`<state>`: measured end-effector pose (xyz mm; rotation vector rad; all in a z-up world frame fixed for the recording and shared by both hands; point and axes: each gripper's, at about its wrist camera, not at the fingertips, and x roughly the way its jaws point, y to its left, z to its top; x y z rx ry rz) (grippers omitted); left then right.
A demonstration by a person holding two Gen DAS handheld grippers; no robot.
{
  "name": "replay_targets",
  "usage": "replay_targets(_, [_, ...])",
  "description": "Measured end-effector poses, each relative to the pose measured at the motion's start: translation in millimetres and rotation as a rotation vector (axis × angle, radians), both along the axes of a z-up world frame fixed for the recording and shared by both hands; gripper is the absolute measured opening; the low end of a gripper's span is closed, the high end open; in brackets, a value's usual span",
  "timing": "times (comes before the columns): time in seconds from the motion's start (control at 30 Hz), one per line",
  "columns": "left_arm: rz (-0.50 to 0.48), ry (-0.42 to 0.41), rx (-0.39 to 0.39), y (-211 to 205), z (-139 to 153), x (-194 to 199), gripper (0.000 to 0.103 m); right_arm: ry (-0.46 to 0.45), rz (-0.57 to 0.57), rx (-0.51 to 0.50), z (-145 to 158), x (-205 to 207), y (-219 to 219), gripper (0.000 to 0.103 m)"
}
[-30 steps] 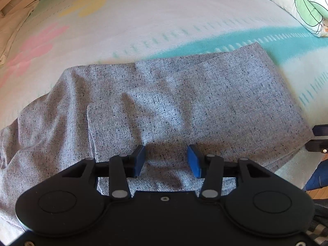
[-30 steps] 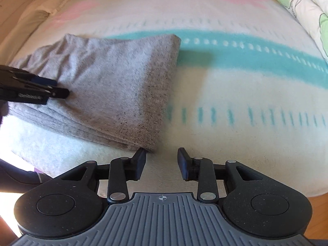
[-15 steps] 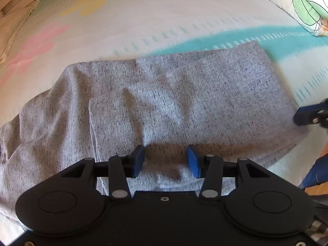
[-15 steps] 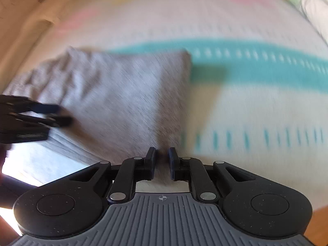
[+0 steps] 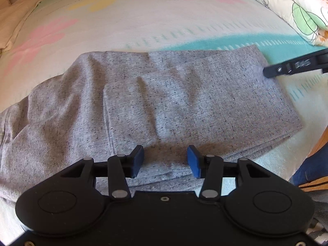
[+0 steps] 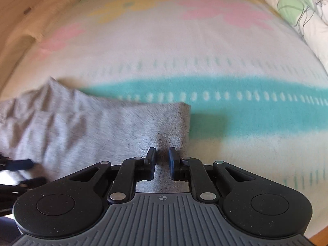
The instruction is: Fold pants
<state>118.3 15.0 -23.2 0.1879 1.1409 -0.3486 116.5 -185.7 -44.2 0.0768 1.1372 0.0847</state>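
Left gripper [image 5: 165, 159] hangs over the near edge of the one pair of grey pants [image 5: 160, 102], its two blue pads [image 5: 193, 161] standing well apart with only flat cloth below them and nothing pinched. From this left wrist view the pants lie folded on the patterned blanket [image 5: 143, 20], their long axis running across the picture, one end bunched at the left, the squared folded end at the right beside the teal stripe. One black finger of the other tool reaches in at that right end. A flowered pillow [image 5: 297, 10] sits at the far right.

From the right wrist view, the right gripper [image 6: 162, 160] has its two jaws drawn in close, with grey fabric between them at the pants' [image 6: 92, 123] folded end; the cloth stretches away to the left. The picture is blurred.
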Motion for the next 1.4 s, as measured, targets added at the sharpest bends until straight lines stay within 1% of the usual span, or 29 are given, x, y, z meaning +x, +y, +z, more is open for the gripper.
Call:
replay_targets(0.03, [0.011,-0.003,-0.005,4.5,2.1,-0.5,0.055,0.014,-0.004,-0.002,-5.7,2.0,0.4,0.013])
replay_targets(0.13, [0.073,-0.035,-0.026,28.1,13.7,-1.4,0.055,-0.016,-0.013,-0.015,-2.8,-1.1,5.7,0.014])
replay_targets(0.2, [0.141,-0.06,-0.04,48.8,21.9,0.7,0.055,-0.064,-0.014,0.0,7.8,-1.7,12.9,0.014])
replay_targets(0.27, [0.237,-0.077,-0.06,76.7,27.5,7.7,0.055,-0.113,0.005,0.031,18.2,-1.3,23.4,0.014])
replay_targets(0.37, [0.402,-0.091,-0.095,122.1,35.1,16.4,0.055,-0.167,0.083,0.11,32.9,2.7,49.4,0.014])
replay_targets(0.43, [0.505,-0.11,-0.104,150.3,38.9,19.3,0.056,-0.164,0.143,0.165,36.1,6.1,70.9,0.014])
replay_targets(0.47, [0.552,-0.116,-0.102,163.1,40.0,19.8,0.058,-0.155,0.18,0.186,36.5,8.6,84.1,0.014])
replay_targets(0.53, [0.638,-0.127,-0.095,186.1,40.1,19.9,0.059,-0.141,0.243,0.209,35.9,11.7,108.4,0.014])
replay_targets(0.63, [0.732,-0.135,-0.083,215.6,38.0,15.3,0.059,-0.125,0.339,0.21,30.8,10.7,145.9,0.014])
replay_targets(0.73, [0.802,-0.143,-0.08,236.3,33.6,7.4,0.061,-0.099,0.416,0.197,17.7,7.8,172.8,0.014])
replay_targets(0.83, [0.856,-0.155,-0.089,253.5,29.2,1.3,0.069,-0.032,0.45,0.176,0.2,4.5,187.0,0.014])
replay_targets(0.87, [0.871,-0.16,-0.09,257.6,28.7,0.1,0.071,-0.004,0.458,0.159,-5.0,1.6,188.4,0.014])
replay_targets(0.9, [0.886,-0.163,-0.092,262.6,27.9,-0.6,0.071,-0.011,0.462,0.149,-9.7,-1.5,189.8,0.014])
replay_targets(1.0, [0.933,-0.164,-0.111,274.8,26.0,-2.0,0.072,-0.042,0.5,0.118,-7.7,-8.9,193.1,0.013])
replay_targets(1.13, [0.99,-0.15,-0.169,287.9,20.5,-1.4,0.08,-0.038,0.496,0.123,-7.9,-9.1,192.3,0.014])
replay_targets(1.23, [1.01,-0.119,-0.221,295.1,11.0,0.3,0.08,-0.027,0.486,0.139,-9.7,-6.0,190.8,0.013])
replay_targets(1.4, [1.045,-0.084,-0.272,305.4,-7.4,6.7,0.08,-0.026,0.487,0.139,-10.4,-5.2,190.5,0.013])
